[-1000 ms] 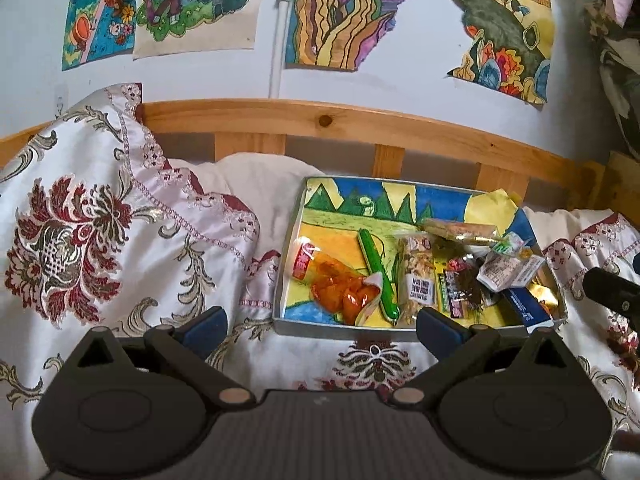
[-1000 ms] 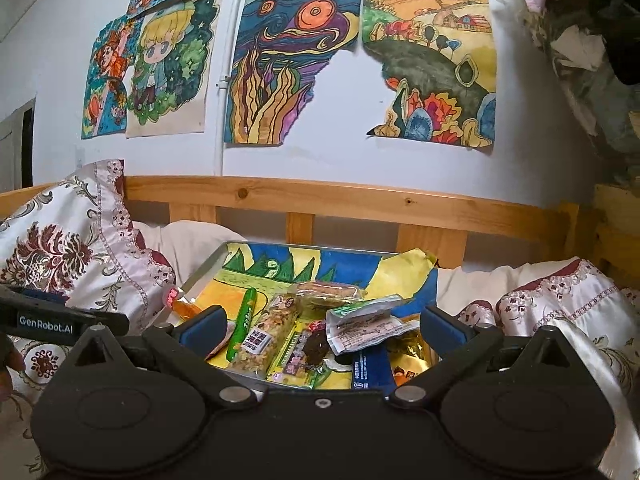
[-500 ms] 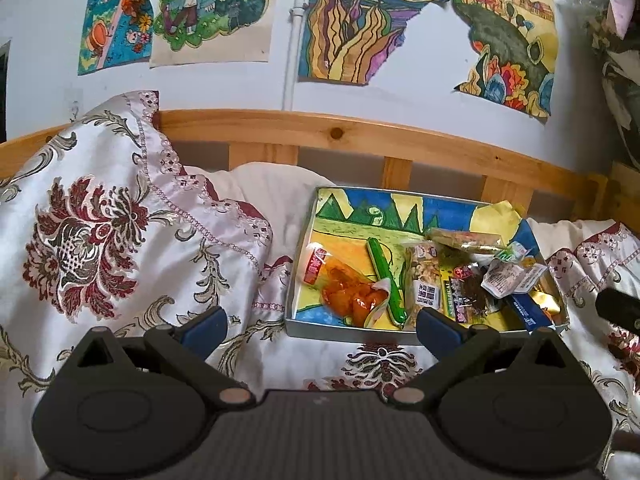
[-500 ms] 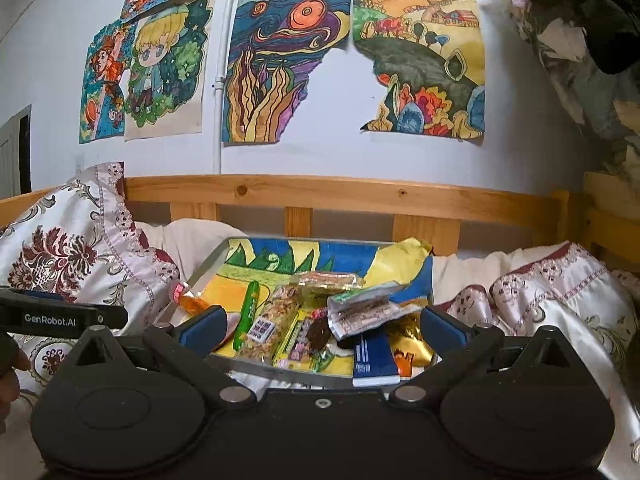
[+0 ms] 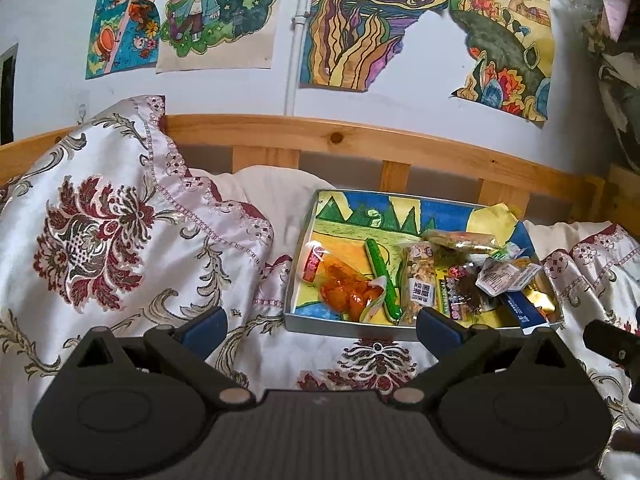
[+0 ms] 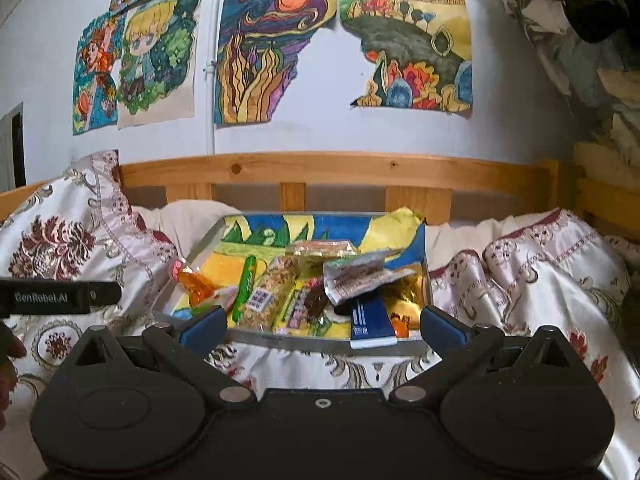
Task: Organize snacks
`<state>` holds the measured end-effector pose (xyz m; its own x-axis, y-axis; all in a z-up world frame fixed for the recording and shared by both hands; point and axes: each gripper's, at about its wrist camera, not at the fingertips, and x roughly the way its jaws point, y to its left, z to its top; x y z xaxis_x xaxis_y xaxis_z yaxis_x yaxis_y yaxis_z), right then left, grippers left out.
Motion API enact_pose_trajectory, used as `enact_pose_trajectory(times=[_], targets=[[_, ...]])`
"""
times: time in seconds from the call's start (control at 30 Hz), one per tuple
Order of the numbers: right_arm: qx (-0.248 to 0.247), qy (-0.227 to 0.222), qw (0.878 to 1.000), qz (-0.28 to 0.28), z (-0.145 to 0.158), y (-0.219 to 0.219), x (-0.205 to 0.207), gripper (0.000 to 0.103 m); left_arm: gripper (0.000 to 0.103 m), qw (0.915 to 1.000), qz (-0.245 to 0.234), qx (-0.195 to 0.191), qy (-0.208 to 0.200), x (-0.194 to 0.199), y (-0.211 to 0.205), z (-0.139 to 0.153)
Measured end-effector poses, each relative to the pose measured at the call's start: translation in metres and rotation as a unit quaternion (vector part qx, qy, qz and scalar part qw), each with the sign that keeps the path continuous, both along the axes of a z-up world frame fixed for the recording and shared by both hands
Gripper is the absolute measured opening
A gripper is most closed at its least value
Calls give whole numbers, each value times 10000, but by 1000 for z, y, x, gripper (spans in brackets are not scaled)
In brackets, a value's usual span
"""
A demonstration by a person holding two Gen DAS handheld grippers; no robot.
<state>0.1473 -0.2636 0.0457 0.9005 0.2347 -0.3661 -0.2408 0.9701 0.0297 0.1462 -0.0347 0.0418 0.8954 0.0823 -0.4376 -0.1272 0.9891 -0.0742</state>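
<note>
Both my tools are hanging in front of the shallow grey tray with the painted paper lining, which sits on the floral satin bedspread. My left gripper is spread wide, nothing between its blue pads; my right gripper is the same — splayed and empty, just short of the tray's near wall. The snacks are all in the tray: the orange crinkly pouch and the long green tube lie apart on the left side, while the clear nut packet, the white foil sachet and the blue flat box are heaped together on the right. That heap is my worry — pinch the sachet and I may drag its neighbours along. The bedding looks soft, so pressing down could tip the tray.
</note>
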Motion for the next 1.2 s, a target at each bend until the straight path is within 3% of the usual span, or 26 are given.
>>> enact_pose_trajectory(times=[0.57,0.73,1.2], targets=[[177,30,9997,-146,-2,-9,-20,102,102,9999,-37,56,151,-19,-10,-5],[248,37,9994,-236,-2,-14,-27,102,102,9999,-20,-86,140,-27,-12,-4],[405,445,9973,-427,-14,-13,-44,102,102,10000,-35,-32,87,-47,-13,-5]])
